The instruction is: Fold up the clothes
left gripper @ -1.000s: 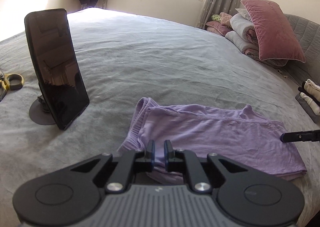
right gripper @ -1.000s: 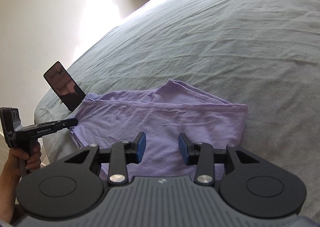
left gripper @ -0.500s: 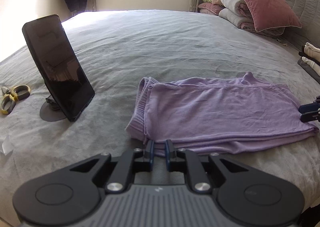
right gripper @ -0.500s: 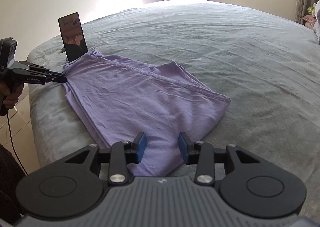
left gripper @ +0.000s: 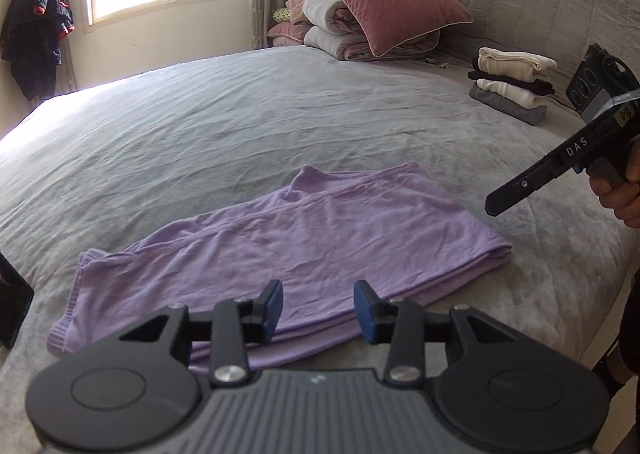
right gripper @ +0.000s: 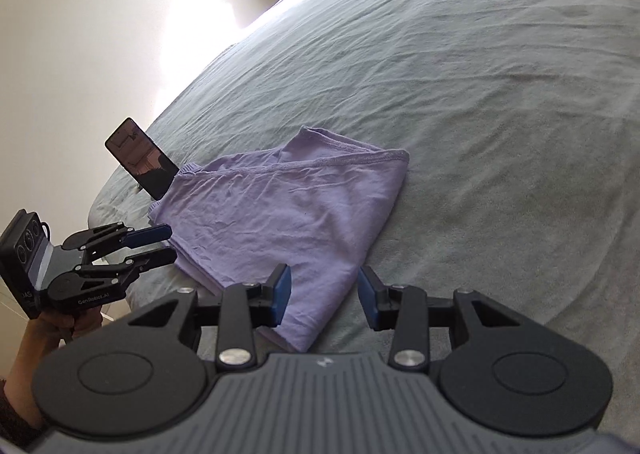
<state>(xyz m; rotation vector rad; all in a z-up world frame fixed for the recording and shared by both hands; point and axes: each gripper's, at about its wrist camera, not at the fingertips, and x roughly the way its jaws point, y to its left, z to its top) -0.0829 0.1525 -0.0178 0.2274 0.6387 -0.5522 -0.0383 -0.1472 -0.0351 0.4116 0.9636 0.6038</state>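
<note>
One folded lilac cotton garment (left gripper: 288, 242) lies on the grey bed (left gripper: 240, 125).
My left claw (left gripper: 318, 308) is opening, my right claw (right gripper: 323, 296) released; both empty.

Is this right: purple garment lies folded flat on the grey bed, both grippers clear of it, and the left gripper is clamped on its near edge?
Not quite. The left gripper is not clamped on the purple garment: the left wrist view shows its jaws apart and opening, with no cloth pinched between them. The rest stands: the garment lies folded flat on the grey bed, and the right gripper is clear of it too.
</note>
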